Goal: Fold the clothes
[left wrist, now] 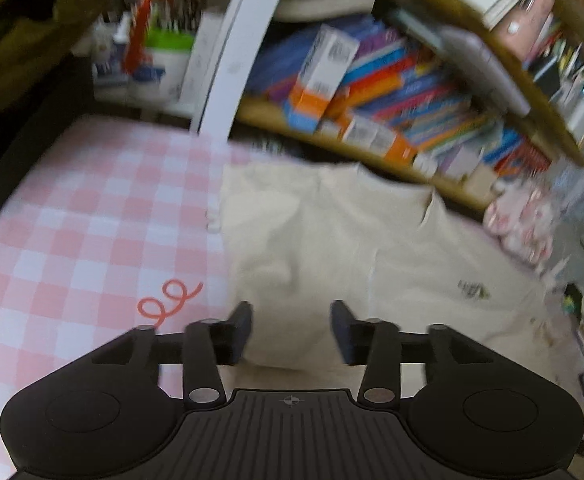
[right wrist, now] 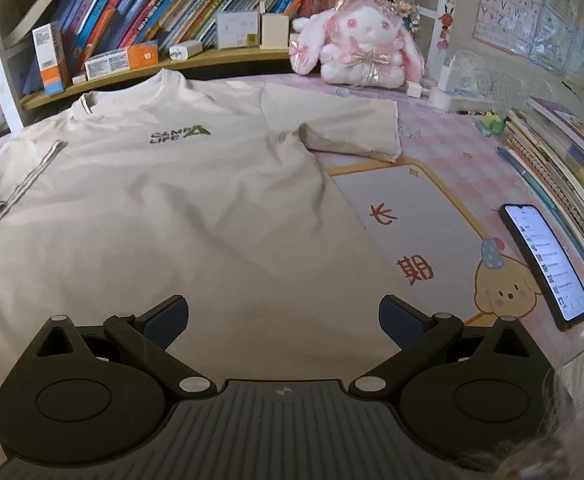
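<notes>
Left wrist view, blurred: left gripper [left wrist: 291,330] hangs with jaws apart, holding nothing, over the shirt's [left wrist: 331,240] left edge where cloth meets the pink checked table cover [left wrist: 72,220]; likely lining up on the hem. Right wrist view: right gripper [right wrist: 284,316] spread wide, empty, above the shirt's [right wrist: 152,208] lower part. Shirt lies flat, print up, collar toward the bookshelf [right wrist: 152,60], sleeves out, apparently laid ready for folding. Phone [right wrist: 545,264] sits near the right edge.
</notes>
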Available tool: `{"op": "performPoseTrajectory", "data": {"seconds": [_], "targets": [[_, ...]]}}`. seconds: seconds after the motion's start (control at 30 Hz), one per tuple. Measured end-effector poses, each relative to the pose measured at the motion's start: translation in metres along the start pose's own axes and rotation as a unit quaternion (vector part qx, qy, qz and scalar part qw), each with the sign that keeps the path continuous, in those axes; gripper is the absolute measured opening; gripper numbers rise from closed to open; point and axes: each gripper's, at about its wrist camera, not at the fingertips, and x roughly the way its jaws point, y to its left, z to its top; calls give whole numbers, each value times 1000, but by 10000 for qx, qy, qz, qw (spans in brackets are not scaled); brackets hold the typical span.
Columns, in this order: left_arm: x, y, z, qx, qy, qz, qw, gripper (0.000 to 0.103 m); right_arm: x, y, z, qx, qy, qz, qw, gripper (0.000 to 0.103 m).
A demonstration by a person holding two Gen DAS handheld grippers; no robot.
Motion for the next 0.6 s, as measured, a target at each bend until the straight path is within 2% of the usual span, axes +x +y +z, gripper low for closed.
{"op": "performPoseTrajectory", "data": {"seconds": [0.07, 0.13, 0.3, 0.43, 0.6], "targets": [[-12, -4, -7, 63, -107, 116, 9999, 59, -3, 6, 0, -17, -57, 21, 10000, 102], [-22, -8, -17, 9, -180, 295, 9994, 70, -5, 13, 0, -38, -120, 35, 9999, 102], [-40, -23, -45, 71, -74, 505, 9987, 84, -15, 33, -3, -48, -266, 95, 9996, 102], [-49, -38, -69, 315, 178, 364, 9987, 86, -25, 50, -9, -94, -391, 194, 9990, 102], [-51, -51, -85, 957, 400, 267, 9942, 86, -39, 66, -20, -173, -474, 238, 9984, 102]]}}
